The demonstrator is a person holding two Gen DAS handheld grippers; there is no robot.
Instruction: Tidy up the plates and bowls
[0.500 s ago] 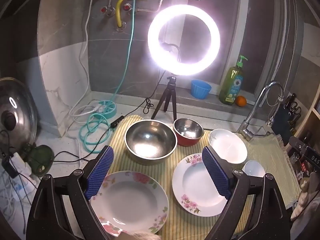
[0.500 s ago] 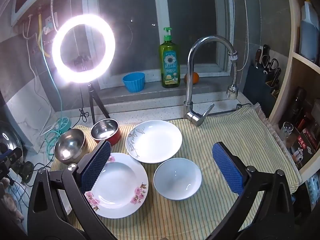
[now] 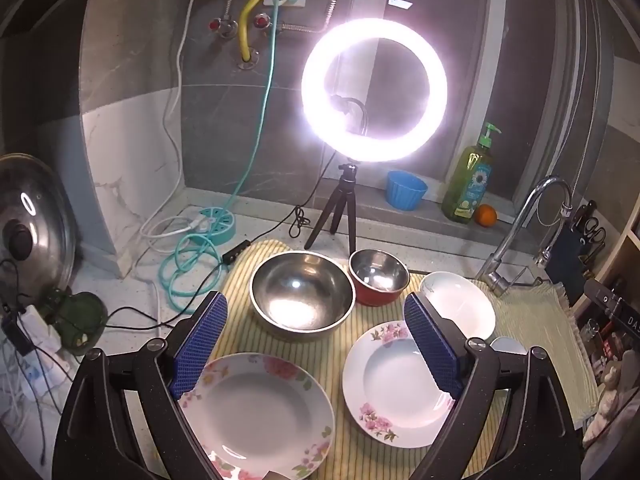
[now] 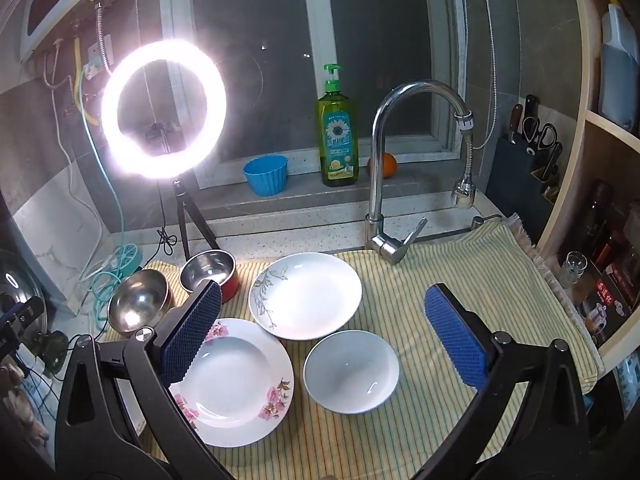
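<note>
On a striped yellow mat [image 3: 240, 280] lie two pink-flowered plates, one near left [image 3: 260, 412] and one to its right [image 3: 396, 388], which also shows in the right wrist view [image 4: 236, 384]. Behind stand a large steel bowl [image 3: 302, 290], a small red-sided steel bowl [image 3: 378, 272] and a white plate with a grey sprig [image 4: 306, 294]. A small white bowl [image 4: 352, 372] sits near the front. My left gripper [image 3: 316, 344] is open above the flowered plates. My right gripper [image 4: 324, 334] is open above the white bowl.
A lit ring light on a tripod [image 3: 374, 88] stands behind the bowls. A faucet [image 4: 400, 160] rises at the mat's back edge. A blue cup [image 4: 266, 174], soap bottle [image 4: 338, 128] and orange sit on the sill. Cables and a teal power strip [image 3: 216, 224] lie left.
</note>
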